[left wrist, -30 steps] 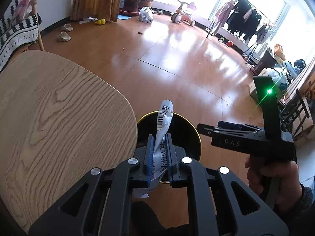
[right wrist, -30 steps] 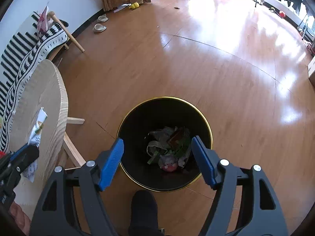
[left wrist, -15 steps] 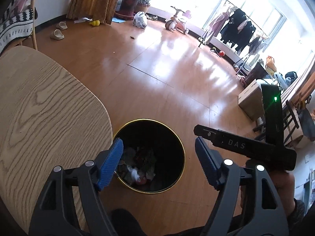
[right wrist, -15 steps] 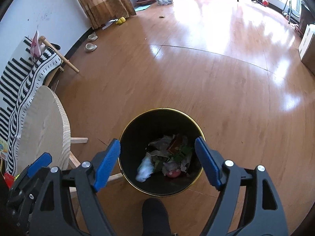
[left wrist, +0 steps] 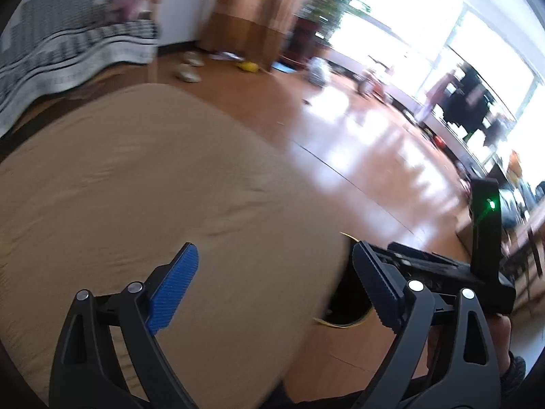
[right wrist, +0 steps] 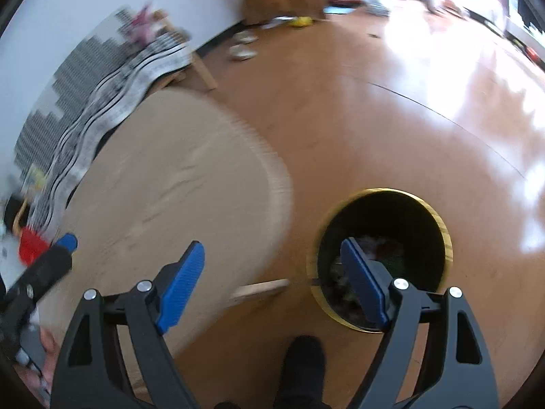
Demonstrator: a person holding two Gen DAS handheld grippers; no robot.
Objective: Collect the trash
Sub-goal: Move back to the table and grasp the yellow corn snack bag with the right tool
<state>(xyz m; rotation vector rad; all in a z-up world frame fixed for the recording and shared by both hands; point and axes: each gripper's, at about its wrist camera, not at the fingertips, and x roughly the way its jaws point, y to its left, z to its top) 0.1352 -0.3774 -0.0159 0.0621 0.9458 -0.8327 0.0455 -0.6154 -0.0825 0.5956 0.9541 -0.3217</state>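
A black trash bin with a gold rim [right wrist: 383, 259] stands on the floor at the right of the right wrist view, with mixed trash [right wrist: 371, 255] inside. In the left wrist view only a sliver of the bin [left wrist: 344, 310] shows past the table edge. My left gripper [left wrist: 272, 286] is open and empty above the round wooden table [left wrist: 153, 204]. My right gripper [right wrist: 272, 279] is open and empty, between the table [right wrist: 177, 187] and the bin. Both views are motion-blurred.
A striped black-and-white cloth [right wrist: 102, 95] hangs over a chair behind the table. A red object [right wrist: 30, 247] lies at the far left. Slippers [right wrist: 242, 52] and small items lie on the wooden floor [right wrist: 391, 119] near the curtain.
My left gripper opened and the white wrapper dropped into the bin. Both grippers have since swung left, from over the bin toward the table.
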